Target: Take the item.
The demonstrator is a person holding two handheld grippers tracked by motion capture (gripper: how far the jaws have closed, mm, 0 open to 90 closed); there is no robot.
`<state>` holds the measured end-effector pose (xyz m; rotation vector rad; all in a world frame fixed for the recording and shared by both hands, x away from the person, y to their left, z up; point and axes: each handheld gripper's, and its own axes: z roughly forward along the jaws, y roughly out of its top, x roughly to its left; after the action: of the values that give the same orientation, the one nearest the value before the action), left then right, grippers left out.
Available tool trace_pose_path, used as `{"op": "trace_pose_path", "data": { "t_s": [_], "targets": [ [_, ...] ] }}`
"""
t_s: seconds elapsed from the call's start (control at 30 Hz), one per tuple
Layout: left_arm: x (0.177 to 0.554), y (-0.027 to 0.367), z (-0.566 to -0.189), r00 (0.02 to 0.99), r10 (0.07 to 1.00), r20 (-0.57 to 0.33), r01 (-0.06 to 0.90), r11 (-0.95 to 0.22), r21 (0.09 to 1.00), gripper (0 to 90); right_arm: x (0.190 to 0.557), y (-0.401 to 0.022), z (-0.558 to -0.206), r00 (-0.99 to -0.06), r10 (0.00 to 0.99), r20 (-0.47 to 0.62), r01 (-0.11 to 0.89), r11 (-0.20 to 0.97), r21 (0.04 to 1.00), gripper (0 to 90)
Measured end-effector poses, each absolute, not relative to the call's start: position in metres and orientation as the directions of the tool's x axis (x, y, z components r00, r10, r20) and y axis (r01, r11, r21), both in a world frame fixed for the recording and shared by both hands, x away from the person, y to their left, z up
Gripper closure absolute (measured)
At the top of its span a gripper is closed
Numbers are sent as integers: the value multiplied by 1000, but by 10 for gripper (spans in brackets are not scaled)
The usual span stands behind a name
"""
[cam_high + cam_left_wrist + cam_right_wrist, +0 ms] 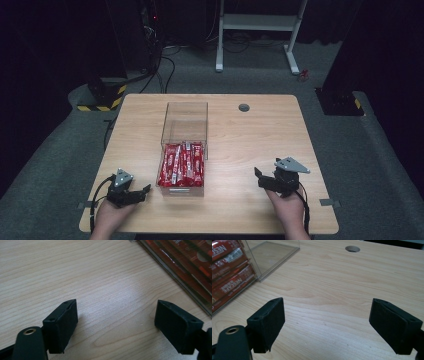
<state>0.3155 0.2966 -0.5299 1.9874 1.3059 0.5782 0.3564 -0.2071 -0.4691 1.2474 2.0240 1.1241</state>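
A clear plastic box (184, 131) stands mid-table; its near half holds several red sachet sticks (181, 164), its far half is bare. The same sticks (227, 277) sit at the left of the right gripper view, and the box wall (185, 272) crosses the upper right of the left gripper view. My left gripper (142, 191) rests low on the table left of the box, open, jaws wide apart over bare wood (116, 322). To the right of the box, my right gripper (259, 176) is also open with nothing between its jaws (327, 327).
The wooden table (250, 140) has a round cable hole (244, 107) near its far edge. Beyond the table stand a white desk frame (257, 30) and dark equipment with yellow-black striped bases (102, 95). Grey carpet surrounds the table.
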Motion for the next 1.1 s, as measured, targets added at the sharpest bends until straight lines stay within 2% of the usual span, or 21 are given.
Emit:
{"op": "trace_pose_path", "data": {
  "t_s": [0.73,1.1],
  "targets": [
    [316,297,-530,411,911,1,612,-277,741,187,351,-184,-446,-514,858,-16,393,252,884,139],
    [317,296,-530,416,910,4,611,-282,740,188,357,-170,-448,-554,833,-1,376,251,892,144]
  ]
}}
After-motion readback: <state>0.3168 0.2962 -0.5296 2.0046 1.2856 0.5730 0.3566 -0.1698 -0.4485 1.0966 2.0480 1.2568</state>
